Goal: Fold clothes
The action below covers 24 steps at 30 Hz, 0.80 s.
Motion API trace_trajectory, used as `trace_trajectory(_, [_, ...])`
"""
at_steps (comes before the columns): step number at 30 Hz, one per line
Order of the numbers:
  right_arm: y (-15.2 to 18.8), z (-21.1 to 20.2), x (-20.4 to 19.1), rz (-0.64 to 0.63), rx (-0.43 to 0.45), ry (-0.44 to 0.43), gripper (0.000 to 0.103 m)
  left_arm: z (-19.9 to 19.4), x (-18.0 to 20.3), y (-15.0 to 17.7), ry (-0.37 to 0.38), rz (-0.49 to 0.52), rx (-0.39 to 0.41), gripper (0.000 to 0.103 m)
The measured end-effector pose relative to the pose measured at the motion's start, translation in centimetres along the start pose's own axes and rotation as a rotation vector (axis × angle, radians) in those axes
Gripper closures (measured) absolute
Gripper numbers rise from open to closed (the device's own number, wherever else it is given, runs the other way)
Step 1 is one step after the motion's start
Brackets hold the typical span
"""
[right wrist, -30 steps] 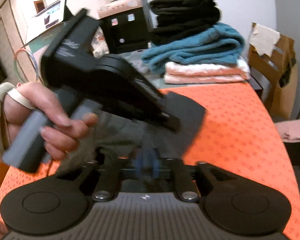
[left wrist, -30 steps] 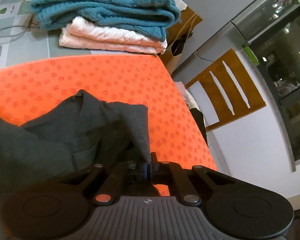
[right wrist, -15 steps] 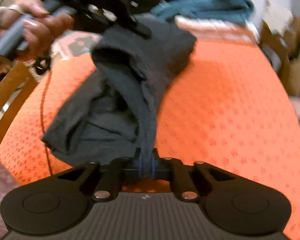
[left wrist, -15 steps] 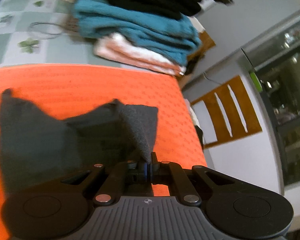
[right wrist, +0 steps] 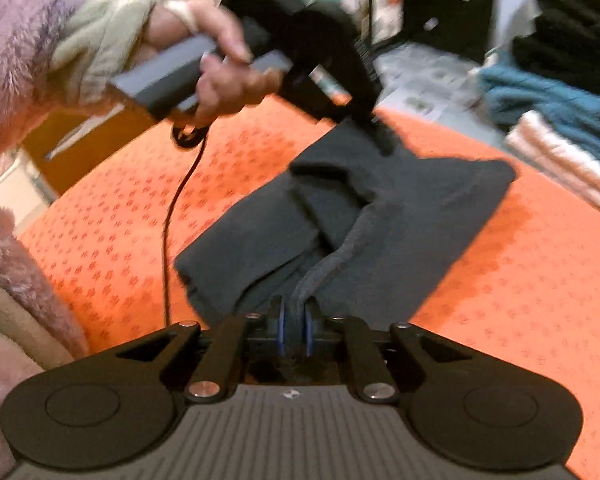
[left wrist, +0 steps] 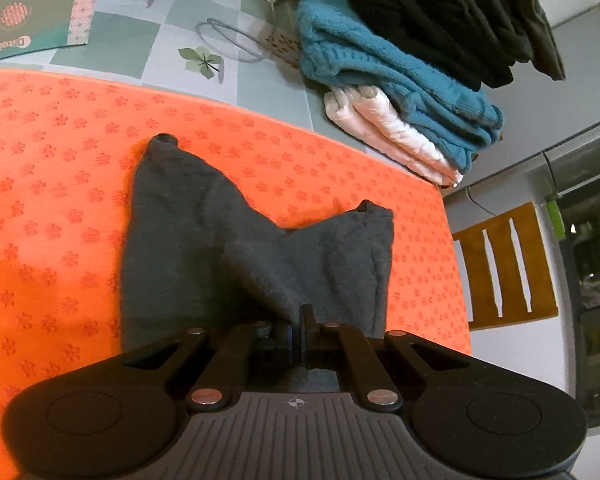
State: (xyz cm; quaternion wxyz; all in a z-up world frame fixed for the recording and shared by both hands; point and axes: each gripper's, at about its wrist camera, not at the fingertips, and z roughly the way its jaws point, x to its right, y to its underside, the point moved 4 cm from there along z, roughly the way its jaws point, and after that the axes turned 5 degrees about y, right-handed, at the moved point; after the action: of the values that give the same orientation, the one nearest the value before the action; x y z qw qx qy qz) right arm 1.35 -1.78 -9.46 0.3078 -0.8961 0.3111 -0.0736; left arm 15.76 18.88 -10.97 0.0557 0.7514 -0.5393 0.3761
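Note:
A dark grey garment (left wrist: 204, 240) lies on the orange patterned cloth (left wrist: 60, 184). My left gripper (left wrist: 298, 330) is shut on one edge of the garment and holds that edge up. My right gripper (right wrist: 294, 326) is shut on another edge, a rolled hem. In the right wrist view the garment (right wrist: 400, 216) spreads across the orange cloth (right wrist: 520, 280), and the left gripper (right wrist: 376, 128), held in a hand, pinches its far corner.
A stack of folded clothes, teal sweater (left wrist: 380, 64) on white (left wrist: 392, 128) under black ones (left wrist: 452, 8), stands at the back right. A cable (left wrist: 232, 40) lies on the tiled tablecloth. A wooden chair (left wrist: 504, 268) stands past the table's right edge.
The garment has come down from a bunched, lifted state and now lies spread on the orange cloth. Both grippers have moved lower while still holding it.

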Motion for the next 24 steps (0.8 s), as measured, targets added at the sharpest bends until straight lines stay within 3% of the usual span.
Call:
trace_trajectory(6, [-0.3, 0.5, -0.5, 0.018, -0.004, -0.121, 0.081, -1.5, -0.8, 0.5, -0.091, 0.029, 0.060, 0.095])
trace_trajectory(9, [-0.7, -1.0, 1.1, 0.057, 0.043, -0.130, 0.080, -2.9, -1.0, 0.5, -0.101, 0.044, 0.101, 0.095])
trace_trajectory(11, [-1.3, -2.0, 2.6, 0.092, 0.082, -0.122, 0.078, -3.9, -0.9, 0.5, -0.105, 0.055, 0.129, 0.095])
trace_trajectory(15, [-2.8, -2.4, 6.8, 0.175, 0.143, -0.011, 0.076, -5.5, 0.3, 1.0, -0.083, 0.116, 0.156, 0.095])
trace_trajectory(21, [-4.6, -0.5, 10.7, 0.185, 0.153, 0.099, 0.076, -4.3, 3.3, 3.2, -0.114, 0.347, 0.074, 0.095])
trace_trajectory(24, [-5.2, 1.7, 11.0, 0.146, 0.126, 0.093, 0.074, -2.8, 3.2, 4.4, -0.110, 0.371, 0.021, 0.095])
